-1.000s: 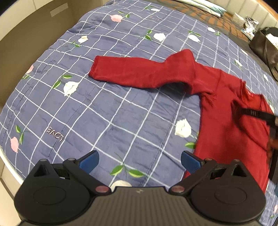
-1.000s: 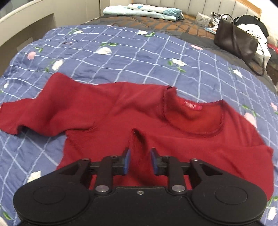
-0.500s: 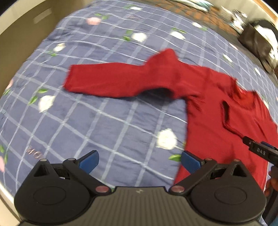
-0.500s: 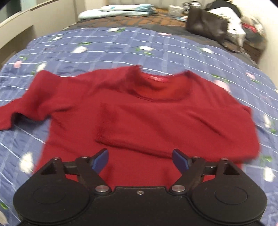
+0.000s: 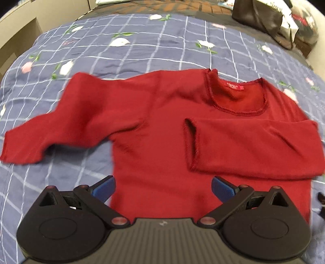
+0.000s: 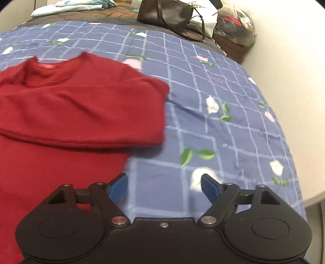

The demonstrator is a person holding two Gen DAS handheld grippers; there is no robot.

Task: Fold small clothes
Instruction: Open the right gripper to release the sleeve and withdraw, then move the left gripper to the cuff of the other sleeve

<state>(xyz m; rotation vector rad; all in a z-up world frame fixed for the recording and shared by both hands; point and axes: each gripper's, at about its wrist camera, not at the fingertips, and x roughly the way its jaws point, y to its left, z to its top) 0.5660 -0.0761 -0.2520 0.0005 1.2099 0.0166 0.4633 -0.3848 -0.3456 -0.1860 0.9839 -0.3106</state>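
Grippers (image 5: pixel 162 187) (image 6: pixel 164 186) agape; sweater (image 5: pixel 162 142) label (image 5: pixel 235 87) illegible

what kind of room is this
Most likely a bedroom. A red sweater lies spread on a blue flowered quilt covering a bed, with a pillow at the far end and a dark handbag beside it.
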